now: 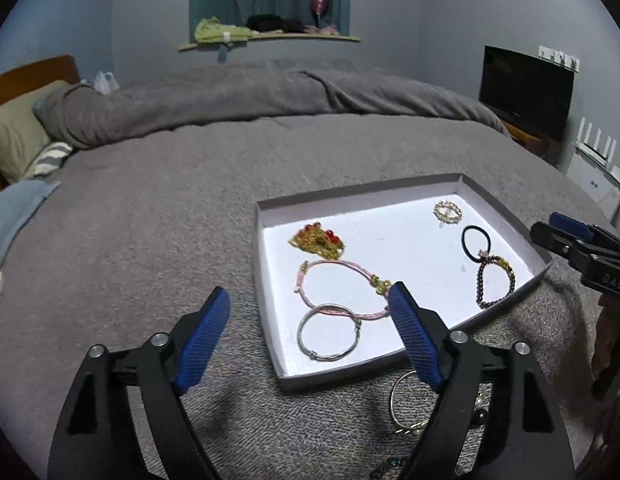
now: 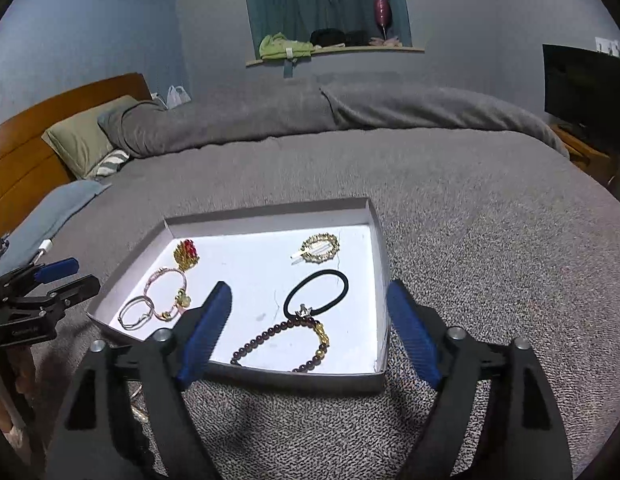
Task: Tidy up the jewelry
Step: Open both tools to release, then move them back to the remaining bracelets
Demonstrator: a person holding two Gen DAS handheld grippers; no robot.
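Both grippers, left and right, hang spread and empty over the tray on the bed. More bangles lie beside it; reach low, pinch one rim.

My bed, under a grey blanket, carries a shallow white tray of jewelry; a gold bangle and beaded pieces lie on the blanket just beside the tray.
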